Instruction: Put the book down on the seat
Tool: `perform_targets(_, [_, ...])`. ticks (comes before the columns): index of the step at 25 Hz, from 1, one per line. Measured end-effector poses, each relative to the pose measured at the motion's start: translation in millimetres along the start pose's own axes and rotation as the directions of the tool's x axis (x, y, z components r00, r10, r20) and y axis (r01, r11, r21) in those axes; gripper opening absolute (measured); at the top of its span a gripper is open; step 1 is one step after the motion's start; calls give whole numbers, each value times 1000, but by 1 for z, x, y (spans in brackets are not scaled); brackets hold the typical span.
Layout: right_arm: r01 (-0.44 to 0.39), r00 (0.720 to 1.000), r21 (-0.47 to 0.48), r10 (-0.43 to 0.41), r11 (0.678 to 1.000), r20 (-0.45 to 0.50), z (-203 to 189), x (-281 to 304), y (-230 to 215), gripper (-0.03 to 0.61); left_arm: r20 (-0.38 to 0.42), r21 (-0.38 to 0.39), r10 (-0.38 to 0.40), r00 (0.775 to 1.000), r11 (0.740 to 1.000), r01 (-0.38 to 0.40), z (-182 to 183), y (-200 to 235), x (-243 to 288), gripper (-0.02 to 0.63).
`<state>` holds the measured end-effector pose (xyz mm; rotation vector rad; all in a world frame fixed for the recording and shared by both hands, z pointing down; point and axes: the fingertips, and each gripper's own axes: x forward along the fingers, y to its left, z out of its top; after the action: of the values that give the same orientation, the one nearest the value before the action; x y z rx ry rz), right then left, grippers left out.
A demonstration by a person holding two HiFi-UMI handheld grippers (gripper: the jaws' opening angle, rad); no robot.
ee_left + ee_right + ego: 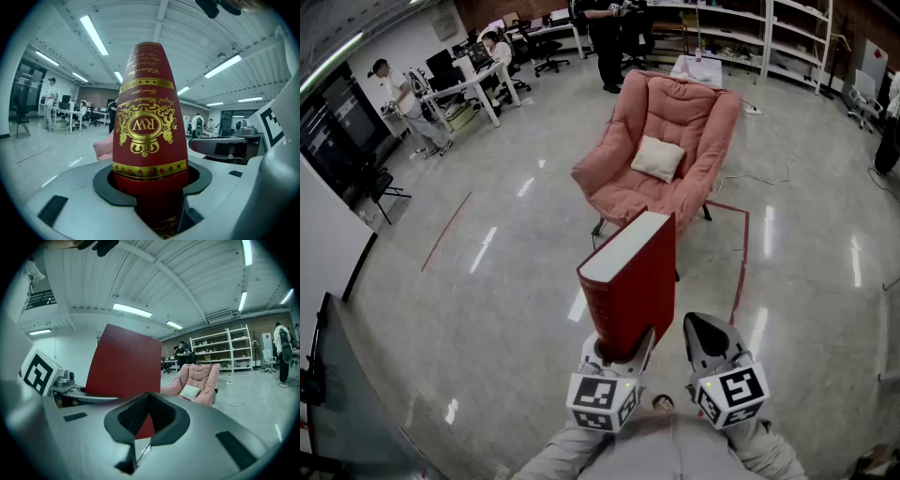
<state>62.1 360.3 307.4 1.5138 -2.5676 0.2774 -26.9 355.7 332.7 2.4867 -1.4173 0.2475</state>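
I'm mid-carry: my left gripper (623, 345) clamps the book (633, 277), right gripper (709, 339) closed, empty; next I reach the chair (623, 192) seat.

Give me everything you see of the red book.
Thick hardback book with a red textured cover, a white page block showing on top, and a gold crest with "RW" and gold bands on the spine. It stands upright in the air, clamped at its lower end by the left gripper. Nothing else touches it; the pink armchair lies beyond it.
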Motion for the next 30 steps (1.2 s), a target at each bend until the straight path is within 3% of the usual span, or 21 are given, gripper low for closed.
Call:
perform_targets(11, [-7,1000,-35,6,999,-17,-5,-18,1,5,10,-35,12,1000,999,-12,-5,-10,-10,241])
perform_targets(18, [-7,1000,8,7,1000,3,-1,-18,-8,5,7,-63,11,1000,998,-11,-5,-10,-4,239])
perform_targets(30, [2,999,25,-1,1000,-39,0,40,-31,6,0,-73,2,1000,997,-2,10,26,39,236])
